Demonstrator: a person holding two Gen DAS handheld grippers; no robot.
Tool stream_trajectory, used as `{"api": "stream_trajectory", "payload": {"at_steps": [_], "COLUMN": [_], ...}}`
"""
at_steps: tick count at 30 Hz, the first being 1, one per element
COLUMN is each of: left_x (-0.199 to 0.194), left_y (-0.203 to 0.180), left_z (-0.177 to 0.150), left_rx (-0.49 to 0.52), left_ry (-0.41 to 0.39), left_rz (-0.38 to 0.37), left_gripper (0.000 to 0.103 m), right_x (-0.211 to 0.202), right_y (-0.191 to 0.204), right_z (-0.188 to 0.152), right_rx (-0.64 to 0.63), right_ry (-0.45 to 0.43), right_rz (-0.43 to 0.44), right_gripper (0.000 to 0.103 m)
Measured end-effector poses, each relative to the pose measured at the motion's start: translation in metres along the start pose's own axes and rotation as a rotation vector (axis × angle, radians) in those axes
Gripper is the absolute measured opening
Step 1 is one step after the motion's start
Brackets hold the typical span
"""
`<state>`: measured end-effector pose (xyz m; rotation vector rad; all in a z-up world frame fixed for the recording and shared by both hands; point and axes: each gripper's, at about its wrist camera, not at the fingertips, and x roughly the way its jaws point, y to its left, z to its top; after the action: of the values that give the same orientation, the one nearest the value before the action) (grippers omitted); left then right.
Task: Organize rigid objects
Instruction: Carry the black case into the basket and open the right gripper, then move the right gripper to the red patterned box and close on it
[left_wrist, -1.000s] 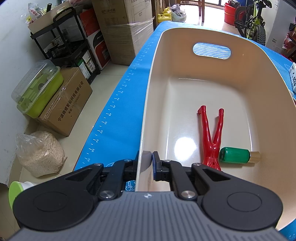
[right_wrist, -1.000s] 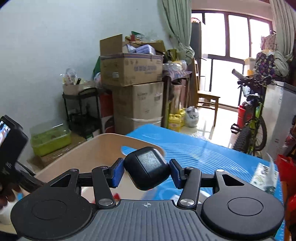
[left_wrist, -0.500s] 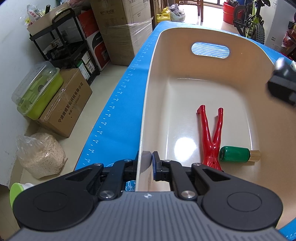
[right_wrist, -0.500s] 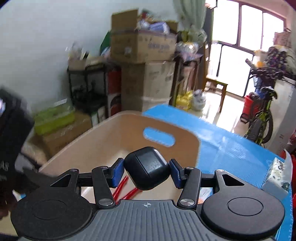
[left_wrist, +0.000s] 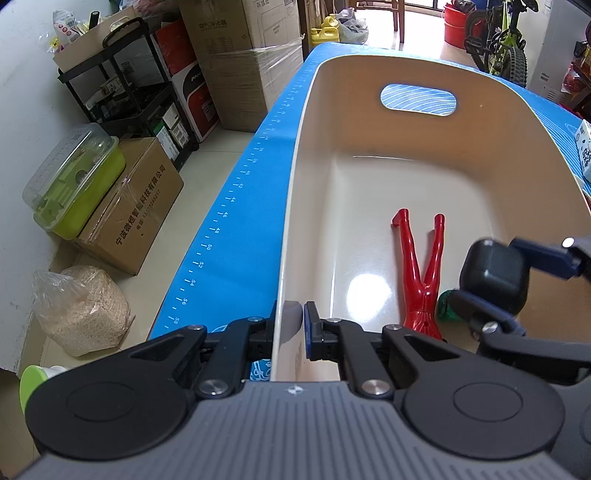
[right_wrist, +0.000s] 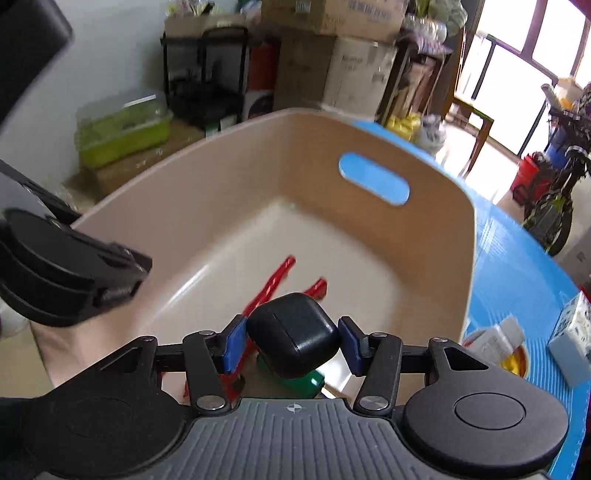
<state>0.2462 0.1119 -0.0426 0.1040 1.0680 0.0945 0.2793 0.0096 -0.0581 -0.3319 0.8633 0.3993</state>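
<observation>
Over the bin (right_wrist: 467, 254) | right gripper (right_wrist: 291, 341) fingers clamp black case (right_wrist: 293, 338); left gripper (left_wrist: 290, 326) pinches rim | step: placing | next: lower beside red tongs (left_wrist: 421, 273), release.

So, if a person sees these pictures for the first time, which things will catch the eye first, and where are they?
First comes the big beige tub on the blue mat, with a bright red clip and a green bottle lying on its floor. Next, the right gripper holds a black case over the inside of the tub, just above those two things. The left gripper is clamped on the tub's near wall.
</observation>
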Motion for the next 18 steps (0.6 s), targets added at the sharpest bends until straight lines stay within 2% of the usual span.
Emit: {"api": "stream_trajectory", "payload": {"at_steps": [2,3,8,12,18], "left_x": [0.0,-0.001,0.0,0.001,0.002], "left_y": [0.0,0.0,-0.002,-0.003,-0.001], "left_z": [0.0,0.0,0.001,0.0,0.0], "left_rx": [0.001,0.002,0.004,0.003,0.001], "left_ry": [-0.002,-0.003,-0.004,-0.001,0.0], "left_rz": [-0.002,-0.001,-0.002,-0.003,-0.007], "left_gripper": [0.012,0.012,0.011,0.011,0.011], "right_x": [0.001,0.0,-0.007,-0.022,-0.055], "right_y": [-0.002,-0.003,-0.003,-0.007,-0.031], "right_z": [-0.001,-0.002,-0.004,-0.006,-0.004], "right_rx": [0.012,0.022,0.02,0.002,0.075], "right_ry": [0.009,0.002,-0.013,-0.062,-0.163], "right_rz": [0.006,0.009,0.032,0.011,-0.006], "right_gripper": [0.059,0.064,0.07,0.074,0.075]}}
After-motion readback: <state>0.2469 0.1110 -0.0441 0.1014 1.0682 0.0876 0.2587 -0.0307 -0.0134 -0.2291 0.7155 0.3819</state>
